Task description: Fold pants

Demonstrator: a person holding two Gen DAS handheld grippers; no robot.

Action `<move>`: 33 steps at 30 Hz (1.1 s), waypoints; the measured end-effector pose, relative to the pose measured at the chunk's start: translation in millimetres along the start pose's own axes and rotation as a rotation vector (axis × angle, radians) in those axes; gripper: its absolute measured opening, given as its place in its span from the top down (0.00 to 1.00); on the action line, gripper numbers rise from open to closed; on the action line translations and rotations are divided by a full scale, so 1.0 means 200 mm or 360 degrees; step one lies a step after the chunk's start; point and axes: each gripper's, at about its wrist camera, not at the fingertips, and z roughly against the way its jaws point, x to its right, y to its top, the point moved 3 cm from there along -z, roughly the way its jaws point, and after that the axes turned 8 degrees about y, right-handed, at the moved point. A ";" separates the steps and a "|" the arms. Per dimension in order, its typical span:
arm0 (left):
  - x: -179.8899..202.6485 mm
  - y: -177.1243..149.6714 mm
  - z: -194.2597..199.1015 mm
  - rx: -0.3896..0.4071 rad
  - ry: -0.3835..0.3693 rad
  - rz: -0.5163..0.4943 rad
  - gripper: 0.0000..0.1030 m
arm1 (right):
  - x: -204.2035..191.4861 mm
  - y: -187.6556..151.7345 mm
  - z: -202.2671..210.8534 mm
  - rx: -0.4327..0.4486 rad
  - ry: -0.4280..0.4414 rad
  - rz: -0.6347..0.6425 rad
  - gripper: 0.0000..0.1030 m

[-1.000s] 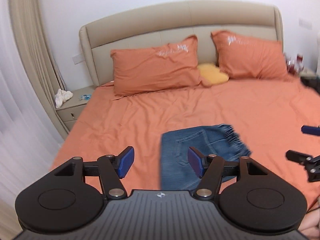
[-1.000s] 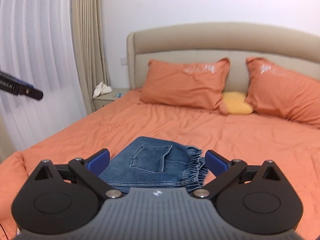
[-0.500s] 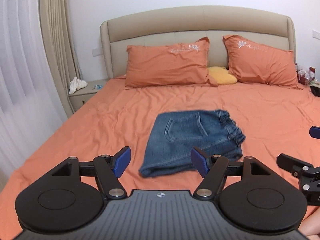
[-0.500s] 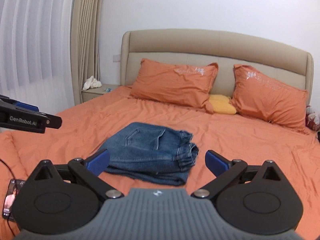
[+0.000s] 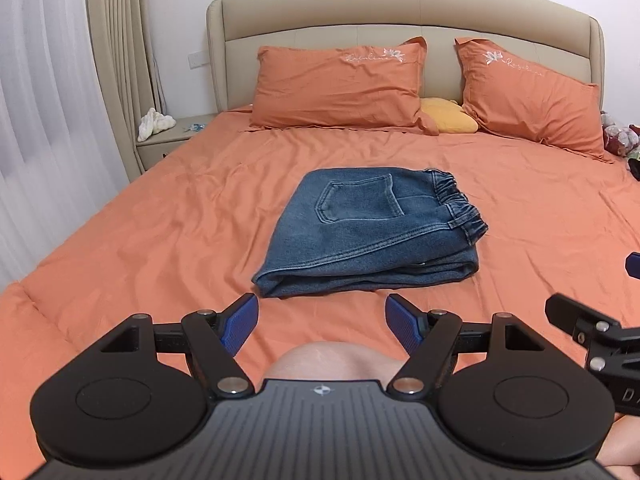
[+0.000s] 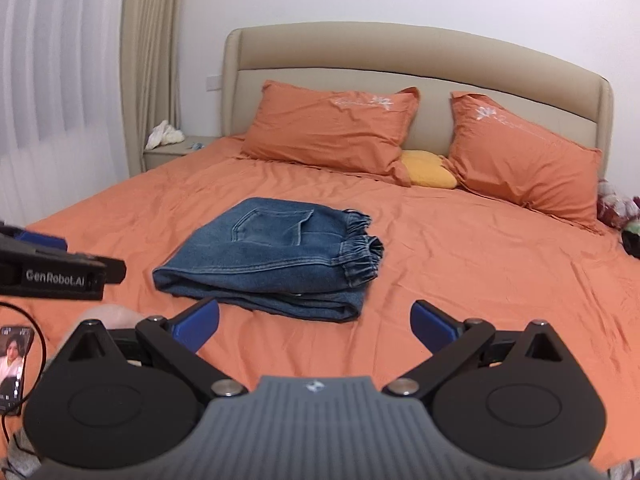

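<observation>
Across the middle of the left wrist view, the blue denim pants (image 5: 372,232) lie folded into a thick rectangle on the bed with the orange sheet (image 5: 160,240), back pocket up, gathered elastic waistband toward the right. At the bottom of the frame the left claw (image 5: 322,322) hangs wide and empty, just short of the bundle's near folded edge and touching nothing. Two orange embroidered pillows (image 5: 340,84) lean on the beige headboard at the top.

Right wrist view: the same pants (image 6: 272,256) sit centre frame, layers stacked at the near edge. The right claw (image 6: 314,326) is also spread wide with nothing between its blue pads, apart from the cloth. A black smartphone (image 6: 14,364) lies at the lower left edge, a cable beside it.

The fold looks finished or nearly so. The risk from here is undoing it: a claw nudging the loose near layers could slide the top one off, and the bulky waistband side may make the stack spring open. Pinching only one layer would drag the bundle askew.
</observation>
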 end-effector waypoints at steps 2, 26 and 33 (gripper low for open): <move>0.03 0.00 0.00 0.0003 -0.0018 -0.0011 0.17 | 0.01 0.00 0.01 0.0016 -0.0015 -0.0010 0.05; 0.08 0.03 -0.01 0.0006 -0.0009 -0.0070 0.17 | 0.03 0.01 0.04 0.0047 -0.0012 0.0013 0.05; 0.09 0.03 0.01 0.0011 -0.0001 -0.0065 0.17 | 0.03 0.00 0.04 0.0031 -0.0015 0.0027 0.05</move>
